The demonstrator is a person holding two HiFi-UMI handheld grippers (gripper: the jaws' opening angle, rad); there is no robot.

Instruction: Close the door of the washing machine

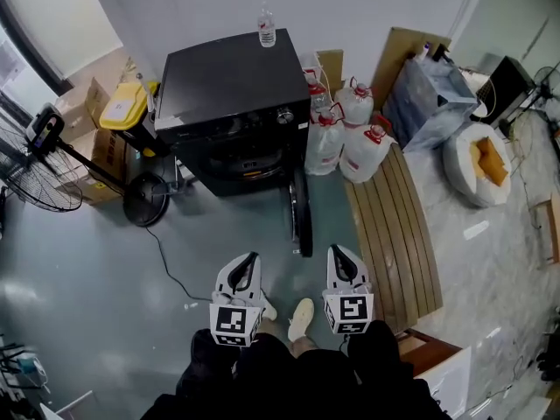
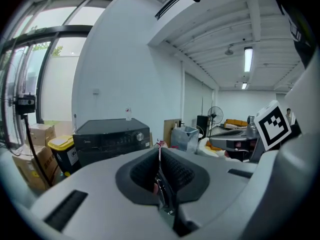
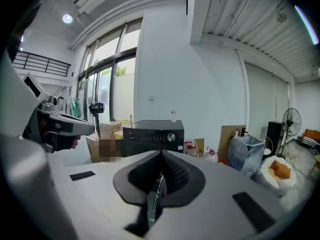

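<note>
We're at the approach, nothing touched yet: the person stands back from the washing machine (image 1: pixel 232 86) with both tools held out low in front. The left gripper (image 1: pixel 249 261) has its jaws pressed together with nothing between them, and the right gripper (image 1: pixel 337 256) is the same, pads meeting, empty. The machine is a black front-loader against the far wall, a water bottle (image 1: pixel 267 26) standing on its lid and big water jugs (image 1: pixel 354 134) crowded just beside its right flank. The door (image 1: pixel 301 217) is swung fully out toward the person, seen edge-on from above as a dark, thick round slab, hinged at the right of the drum opening (image 1: pixel 241 160). It stands between the two grippers' lines, a little nearer the right one. My read: the next move is to step in, get a closed jaw tip against the door's outer face, the side toward the jugs, and sweep it leftward and in toward the opening. It probably needs a firm last push to latch, and the wooden bench (image 1: pixel 398 226) at the right leaves little room.
</note>
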